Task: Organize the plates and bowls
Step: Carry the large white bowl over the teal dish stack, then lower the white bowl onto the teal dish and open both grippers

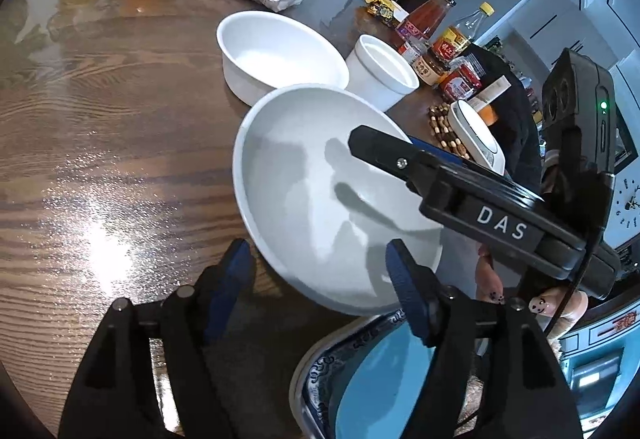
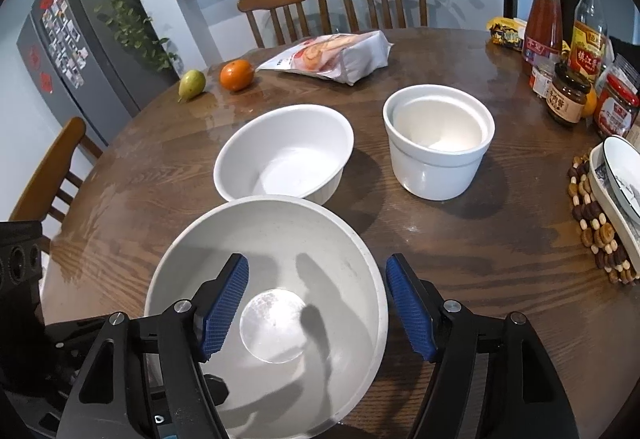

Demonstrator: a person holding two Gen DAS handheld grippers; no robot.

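A large white bowl (image 1: 320, 195) (image 2: 272, 303) sits on the round wooden table (image 1: 100, 127), its near edge over a blue patterned plate (image 1: 376, 371). My left gripper (image 1: 320, 267) is open, its jaws straddling the bowl's near rim. My right gripper (image 2: 316, 299) is open, with one finger inside the bowl and one outside its right rim; it also shows in the left wrist view (image 1: 400, 163). Behind stand a second white bowl (image 2: 284, 155) (image 1: 276, 55) and a white straight-sided pot (image 2: 438, 143) (image 1: 384, 75).
A stack of black-rimmed dishes (image 2: 616, 183) rests on a beaded trivet (image 2: 596, 223) at the right. Sauce bottles and jars (image 2: 568, 43) crowd the far right. An orange (image 2: 237, 75), a pear (image 2: 192, 83) and a snack bag (image 2: 332, 57) lie at the back. Chairs ring the table.
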